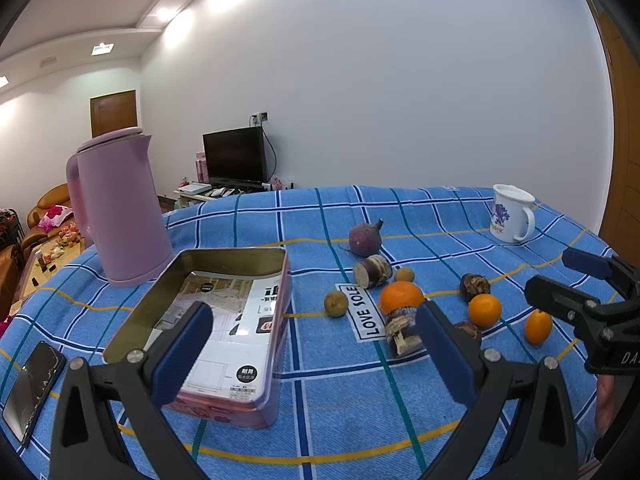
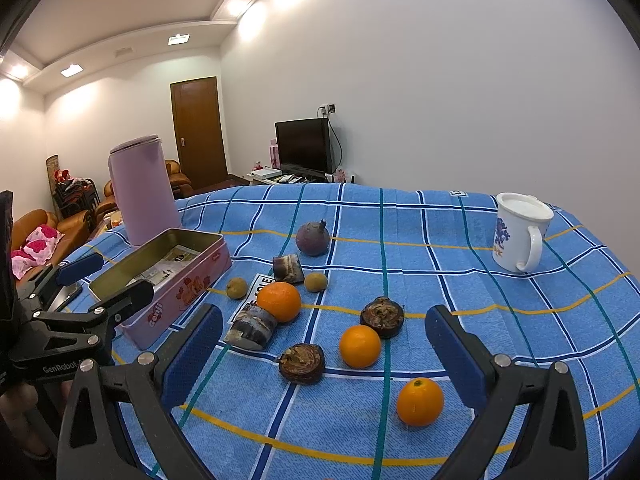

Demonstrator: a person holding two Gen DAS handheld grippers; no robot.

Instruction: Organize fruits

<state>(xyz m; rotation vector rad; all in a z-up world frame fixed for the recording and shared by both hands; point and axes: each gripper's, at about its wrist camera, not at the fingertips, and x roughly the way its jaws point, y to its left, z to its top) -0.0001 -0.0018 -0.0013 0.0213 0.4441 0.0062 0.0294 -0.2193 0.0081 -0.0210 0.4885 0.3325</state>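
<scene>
Fruits lie scattered on the blue plaid cloth point(image 2: 440, 280): three oranges point(image 2: 279, 301) point(image 2: 359, 346) point(image 2: 419, 401), two small brown longans point(image 2: 236, 288) point(image 2: 316, 281), a purple round fruit point(image 2: 313, 238), two dark water chestnuts point(image 2: 381, 316) point(image 2: 302, 362) and two cut sugarcane pieces point(image 2: 251, 326) point(image 2: 288, 268). An open pink tin point(image 1: 224, 320) holds only a paper sheet. My left gripper point(image 1: 316, 354) is open and empty, above the tin's right edge. My right gripper point(image 2: 324, 360) is open and empty, just short of the oranges.
A pink kettle point(image 1: 116, 208) stands behind the tin. A white mug point(image 2: 520, 236) stands at the far right. A black phone point(image 1: 32, 388) lies at the cloth's left edge. A "LOVE SOLE" label point(image 1: 366, 312) is sewn on the cloth.
</scene>
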